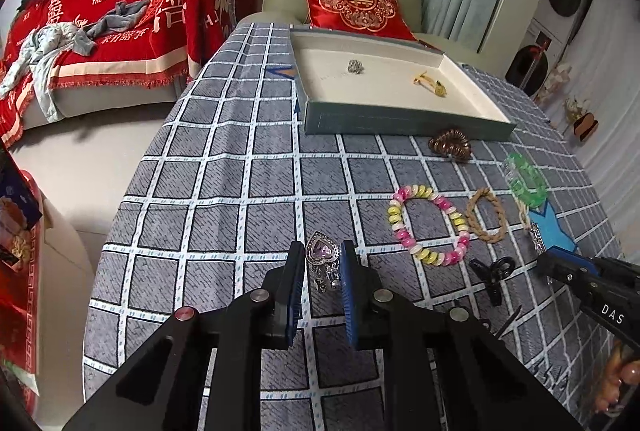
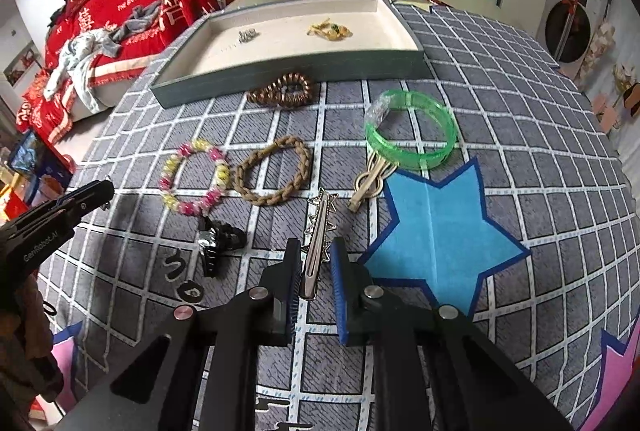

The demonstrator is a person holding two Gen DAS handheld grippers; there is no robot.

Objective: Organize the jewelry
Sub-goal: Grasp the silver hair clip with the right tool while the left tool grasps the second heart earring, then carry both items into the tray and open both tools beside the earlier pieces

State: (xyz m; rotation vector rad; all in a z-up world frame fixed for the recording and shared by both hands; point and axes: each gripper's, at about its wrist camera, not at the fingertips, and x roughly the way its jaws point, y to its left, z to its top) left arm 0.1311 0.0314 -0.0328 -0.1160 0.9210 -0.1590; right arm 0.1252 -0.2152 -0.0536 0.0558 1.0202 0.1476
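Observation:
An open tray (image 1: 404,123) (image 2: 288,79) with a cream lining stands at the far side of the table and holds a small silver piece (image 1: 354,66) and a gold piece (image 1: 430,82). My left gripper (image 1: 322,255) straddles a silver heart pendant with a purple stone (image 1: 322,251); its jaws stand slightly wider than the pendant. My right gripper (image 2: 316,251) straddles a silver star hair clip (image 2: 318,231), jaws apart around it. The clip lies on the cloth.
On the checked tablecloth lie a pink-yellow bead bracelet (image 1: 400,231) (image 2: 168,167), a braided tan ring (image 2: 276,199), a green bangle (image 2: 412,155), a brown coil tie (image 2: 280,91), a black claw clip (image 2: 216,239), a gold knot clip (image 2: 370,183) and a blue star patch (image 2: 436,243).

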